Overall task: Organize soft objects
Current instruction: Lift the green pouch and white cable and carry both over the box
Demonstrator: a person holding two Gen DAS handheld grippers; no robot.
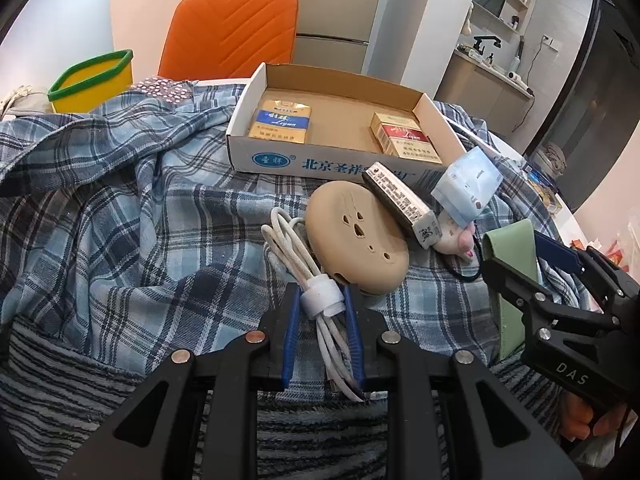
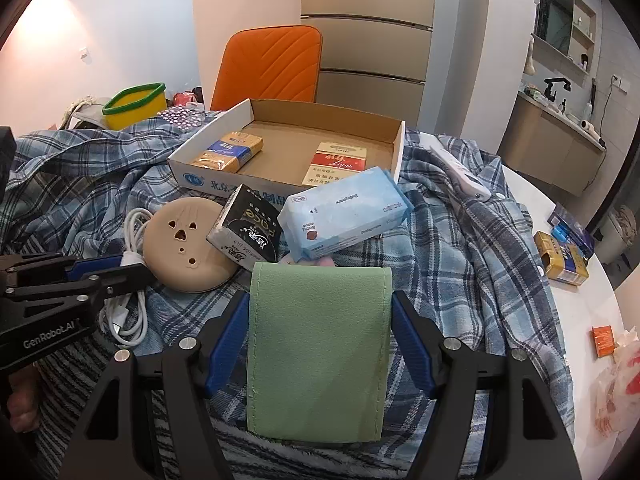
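Note:
My left gripper (image 1: 322, 300) is shut on a coiled white cable (image 1: 298, 256) bound with a white strap, beside a tan round cushion (image 1: 356, 236). My right gripper (image 2: 320, 308) is shut on a green soft pouch (image 2: 318, 348), which also shows in the left wrist view (image 1: 512, 280). A black tissue pack (image 2: 246, 228) leans on the cushion (image 2: 184, 248). A blue tissue pack (image 2: 344, 212) rests against the cardboard tray (image 2: 396, 148). A small pink plush toy (image 1: 456, 240) lies under the packs.
The tray (image 1: 256, 92) holds two cigarette packs (image 1: 280, 122) (image 1: 404, 140). A plaid shirt (image 1: 120, 200) covers the table. A yellow bin with a green rim (image 1: 96, 80) and an orange chair (image 1: 236, 32) stand behind. Small boxes (image 2: 564, 256) lie at the right table edge.

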